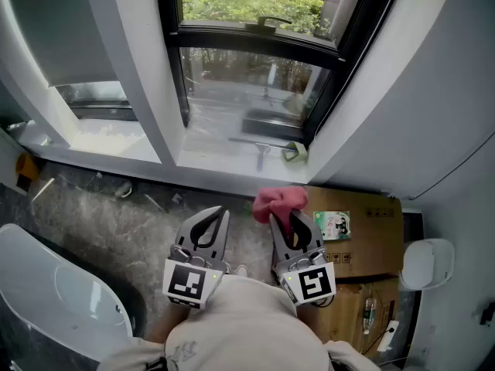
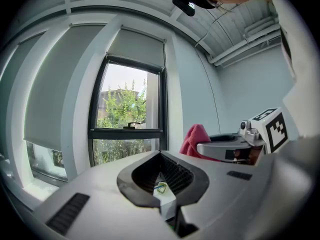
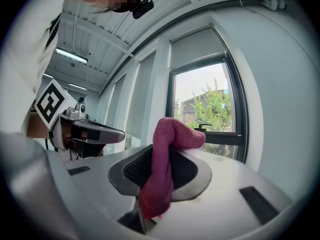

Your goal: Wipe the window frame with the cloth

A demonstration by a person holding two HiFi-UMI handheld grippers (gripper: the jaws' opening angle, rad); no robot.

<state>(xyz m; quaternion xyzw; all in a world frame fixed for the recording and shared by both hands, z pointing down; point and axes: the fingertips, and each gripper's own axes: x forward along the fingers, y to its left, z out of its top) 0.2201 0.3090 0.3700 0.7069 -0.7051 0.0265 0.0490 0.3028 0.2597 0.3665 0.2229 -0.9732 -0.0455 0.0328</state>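
A pink cloth [image 1: 280, 201] is bunched between the jaws of my right gripper [image 1: 290, 221], which is shut on it; in the right gripper view the cloth [image 3: 166, 159] drapes over the pads. My left gripper [image 1: 213, 224] is beside it, shut and holding nothing. Both are low over the dark stone floor, short of the white sill [image 1: 224, 159]. The black window frame [image 1: 255, 41] rises beyond the sill, with a handle on its crossbar. From the left gripper view the frame [image 2: 126, 131] is ahead and the cloth [image 2: 196, 136] is at the right.
A squeegee [image 1: 261, 147] and a small green item [image 1: 295, 152] lie on the sill. A cardboard box [image 1: 363, 234] lies on the floor at the right, a white round object [image 1: 427, 263] beyond it. A white curved fixture [image 1: 54, 300] fills the lower left.
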